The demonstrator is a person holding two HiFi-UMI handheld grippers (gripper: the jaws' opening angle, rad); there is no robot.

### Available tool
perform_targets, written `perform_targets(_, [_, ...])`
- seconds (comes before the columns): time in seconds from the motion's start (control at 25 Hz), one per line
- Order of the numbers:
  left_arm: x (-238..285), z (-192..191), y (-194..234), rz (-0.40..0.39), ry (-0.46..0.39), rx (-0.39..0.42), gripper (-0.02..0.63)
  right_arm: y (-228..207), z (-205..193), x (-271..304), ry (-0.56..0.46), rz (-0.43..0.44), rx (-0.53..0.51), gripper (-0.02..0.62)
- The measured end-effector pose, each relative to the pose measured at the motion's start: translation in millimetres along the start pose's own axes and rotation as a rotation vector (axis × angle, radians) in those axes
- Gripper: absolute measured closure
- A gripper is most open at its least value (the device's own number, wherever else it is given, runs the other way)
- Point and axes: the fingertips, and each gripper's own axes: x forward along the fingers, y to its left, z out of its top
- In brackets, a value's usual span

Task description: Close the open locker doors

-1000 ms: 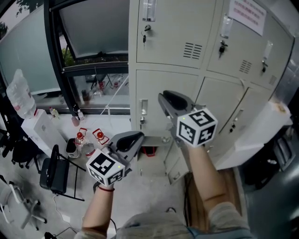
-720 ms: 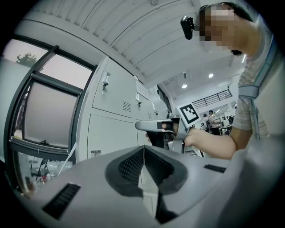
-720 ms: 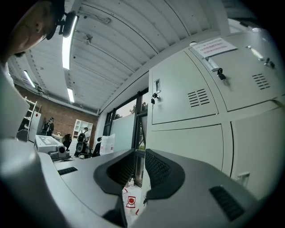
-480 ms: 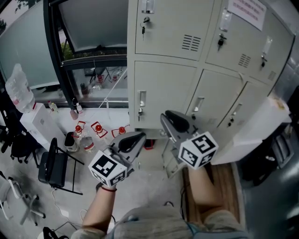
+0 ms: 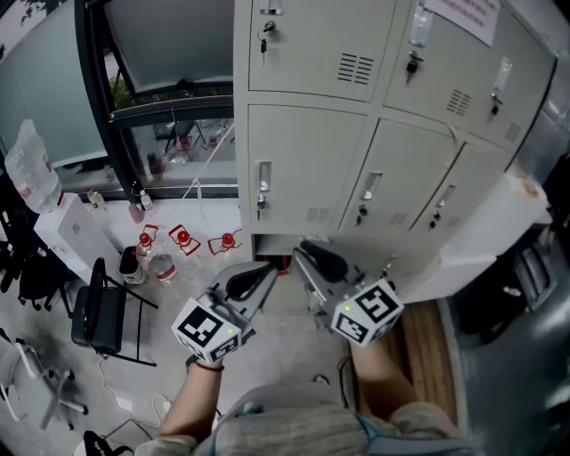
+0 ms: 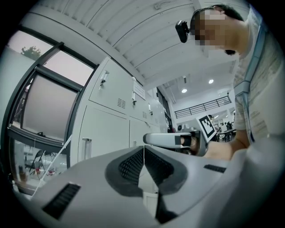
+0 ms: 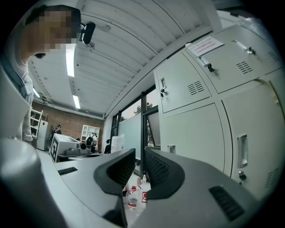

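Holds left hand-held gripper [image 6: 143,150] with jaws pressed together, nothing pinched. Holds right hand-held gripper [image 7: 139,156] with jaws slightly spread, narrow gap, nothing in it. Carries both low in front of the body in head view, side by side, tips aimed toward the foot of the locker bank [image 5: 307,165], touching no door. Shows a marker cube [image 5: 207,328] on each, nearest the camera.

Faces grey lockers: upper row doors [image 5: 307,44] flush and shut, a key hanging in the left one's lock. Shows middle row doors [image 5: 403,191] flush and shut too. Hides the lowest row mostly behind the two grippers, so cannot tell door state there. Shows paper notice [image 5: 463,11] on an upper door at right.

Shows floor [image 5: 151,356] left of the lockers with red-capped bottles [image 5: 183,239] near the locker foot. Places black chair [image 5: 100,316] further left, then large water jug [image 5: 25,174] on a white dispenser [image 5: 62,245] near the frame edge. Shows dark-framed window [image 5: 169,53] just beside the lockers' left side.
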Motion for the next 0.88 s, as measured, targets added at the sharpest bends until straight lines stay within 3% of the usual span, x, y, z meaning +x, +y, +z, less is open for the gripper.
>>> perform_targets(0.24, [-11,-7,-10,-0.001,-0.005,-0.022,0.601,21,-22,-15,0.022,0.020,0.053,0.528])
perform_targets(0.36, [-18,-12,-12,0.007,-0.001,-0.037,0.601,28,-27,-19,0.035,0.034,0.063,0.592])
perform_targets(0.88, [-30,-12,-12,0.002,0.004,-0.039,0.601,45,-28,-14,0.044,0.069,0.043,0.592])
